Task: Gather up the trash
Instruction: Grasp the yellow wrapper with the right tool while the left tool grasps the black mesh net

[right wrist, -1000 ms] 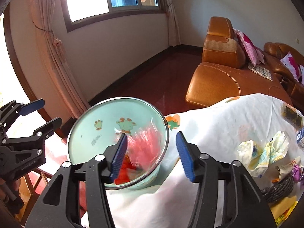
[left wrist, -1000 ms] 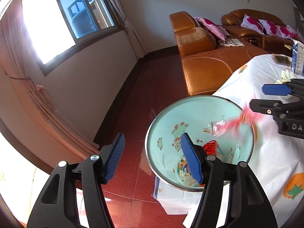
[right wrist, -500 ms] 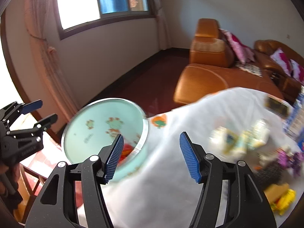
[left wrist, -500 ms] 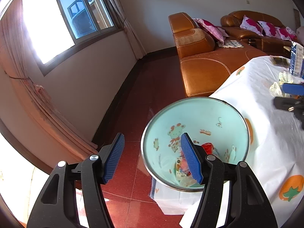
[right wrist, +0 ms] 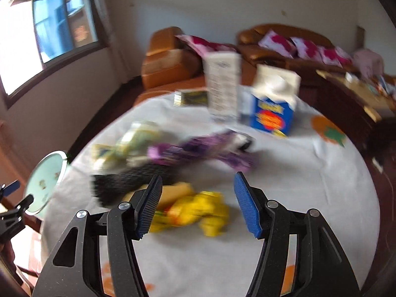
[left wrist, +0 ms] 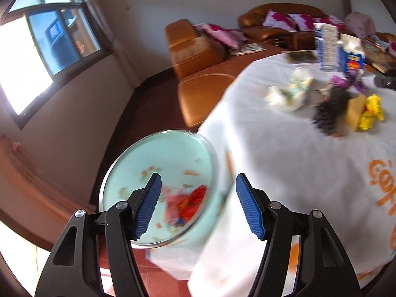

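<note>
Right wrist: both tongs (right wrist: 198, 203) (left wrist: 198, 205) gape empty; bin (left wrist: 158, 163) touches the table's edge (left wrist: 212, 123).

Shiny metal-rimmed bin (left wrist: 158, 188); matt white tablecloth (left wrist: 284, 168); glossy leather sofa (left wrist: 198, 57).

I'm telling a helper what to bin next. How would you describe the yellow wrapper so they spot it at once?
On the round table under the white cloth, look at the litter cluster nearest the open right gripper. The crumpled bright yellow plastic wrapper lies just ahead of it, beside a black woven mat. It is the only yellow piece; its neighbours are purple, black and pale.
</note>
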